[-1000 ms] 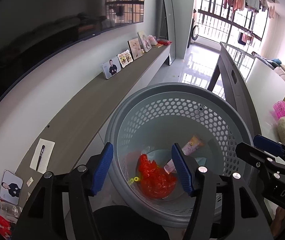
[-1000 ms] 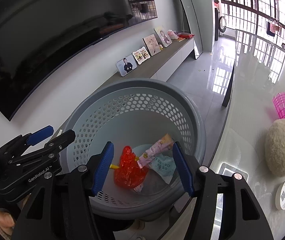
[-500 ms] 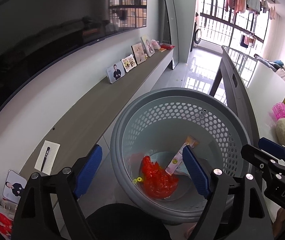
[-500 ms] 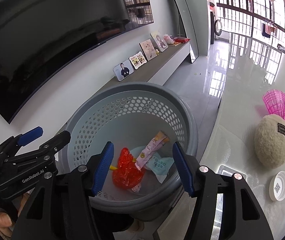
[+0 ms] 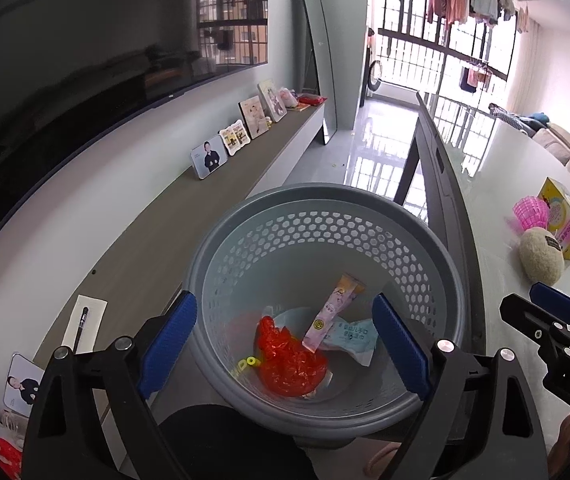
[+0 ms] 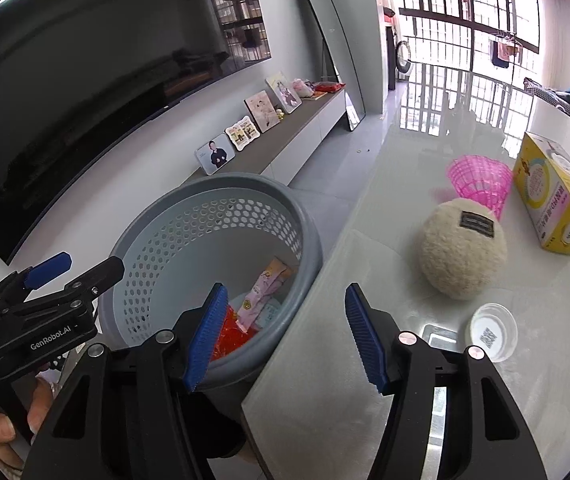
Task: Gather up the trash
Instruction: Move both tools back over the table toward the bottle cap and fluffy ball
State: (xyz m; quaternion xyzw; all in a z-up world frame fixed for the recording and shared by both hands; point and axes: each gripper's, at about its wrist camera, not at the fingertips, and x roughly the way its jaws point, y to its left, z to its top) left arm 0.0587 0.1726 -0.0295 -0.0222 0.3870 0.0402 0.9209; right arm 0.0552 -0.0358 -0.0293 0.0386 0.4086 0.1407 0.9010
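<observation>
Since a moment ago our right hand-held gripper point(image 6: 285, 336) has swung off the basket point(image 6: 305, 220) toward the table point(image 6: 365, 400), jaws apart and empty, while our left hand-held gripper point(image 5: 283, 344) has just been opening and now gapes wide with nothing between. Below and ahead of the left one, the trash lies in the basket: a red bag point(image 5: 291, 364), a pink wrapper point(image 5: 335, 312), a pale blue packet point(image 5: 355, 336).

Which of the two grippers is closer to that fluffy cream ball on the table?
The right gripper. It hangs over the table's edge with the fluffy cream ball just ahead, while the left gripper hangs over the grey basket, farther off.
</observation>
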